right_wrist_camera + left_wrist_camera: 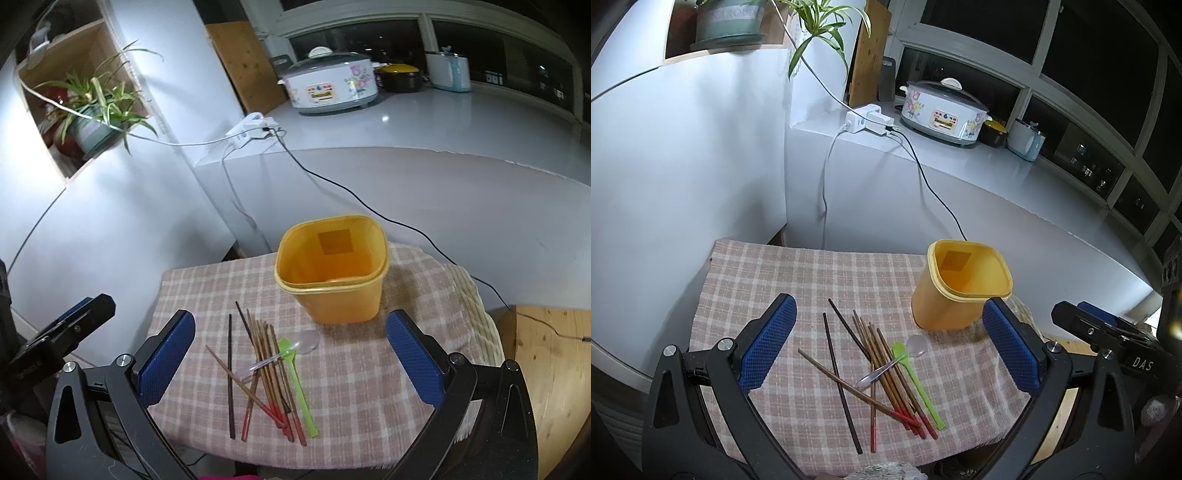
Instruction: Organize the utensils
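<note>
A yellow plastic container (960, 288) (332, 266) stands upright and empty at the back right of a checked cloth (783, 280) (369, 376). In front of it lies a heap of wooden chopsticks (886, 373) (264, 369), some red-tipped, two dark. A green plastic spoon (916, 384) (295, 384) and a clear spoon (886, 365) (280, 352) lie across them. My left gripper (890, 339) hovers open above the heap, nothing between its blue pads. My right gripper (291, 343) is open too, over the same heap.
A grey counter behind holds a flowered cooker (942, 110) (332, 85), a power strip (868, 120) (253, 127) with trailing cables, and a mug (1027, 138). A potted plant (92, 110) sits in a wall niche. A wooden surface (546, 362) lies right of the cloth.
</note>
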Demonstrator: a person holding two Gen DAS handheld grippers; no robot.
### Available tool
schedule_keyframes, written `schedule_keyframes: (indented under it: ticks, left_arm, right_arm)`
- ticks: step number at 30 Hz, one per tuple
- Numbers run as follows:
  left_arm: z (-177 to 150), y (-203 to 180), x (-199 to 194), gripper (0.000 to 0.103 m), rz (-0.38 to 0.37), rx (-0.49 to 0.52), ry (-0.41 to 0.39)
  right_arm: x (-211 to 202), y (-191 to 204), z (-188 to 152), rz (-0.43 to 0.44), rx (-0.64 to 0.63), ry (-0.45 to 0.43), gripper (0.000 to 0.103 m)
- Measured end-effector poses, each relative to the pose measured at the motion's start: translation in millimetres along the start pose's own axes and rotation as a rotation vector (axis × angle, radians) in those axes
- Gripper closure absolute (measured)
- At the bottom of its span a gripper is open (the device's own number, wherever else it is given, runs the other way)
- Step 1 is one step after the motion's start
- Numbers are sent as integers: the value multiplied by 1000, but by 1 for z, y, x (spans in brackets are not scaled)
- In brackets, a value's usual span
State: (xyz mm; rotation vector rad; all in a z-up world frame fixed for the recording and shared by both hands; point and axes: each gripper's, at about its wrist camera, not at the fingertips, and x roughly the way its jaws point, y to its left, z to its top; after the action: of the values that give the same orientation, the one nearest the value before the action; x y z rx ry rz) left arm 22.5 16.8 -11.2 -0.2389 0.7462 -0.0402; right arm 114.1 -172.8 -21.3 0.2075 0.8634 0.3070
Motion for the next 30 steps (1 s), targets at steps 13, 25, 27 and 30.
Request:
schedule_keyframes:
  ticks: [13, 25, 27, 30]
  left_arm:
    - [9, -4, -2, 1, 20, 3, -13]
    - [10, -5, -12, 1, 14, 21, -16]
    - [11, -5, -13, 1, 10, 25, -14]
    - [14, -6, -13, 1, 4, 20, -12]
  right_arm:
    - [-6, -6, 11, 11, -22, 9, 1]
    - [-9, -8, 5, -15, -7, 7, 1]
    - [-10, -8, 5, -17, -1, 1, 1]
    - [-12, -8, 5, -18, 3, -3, 1]
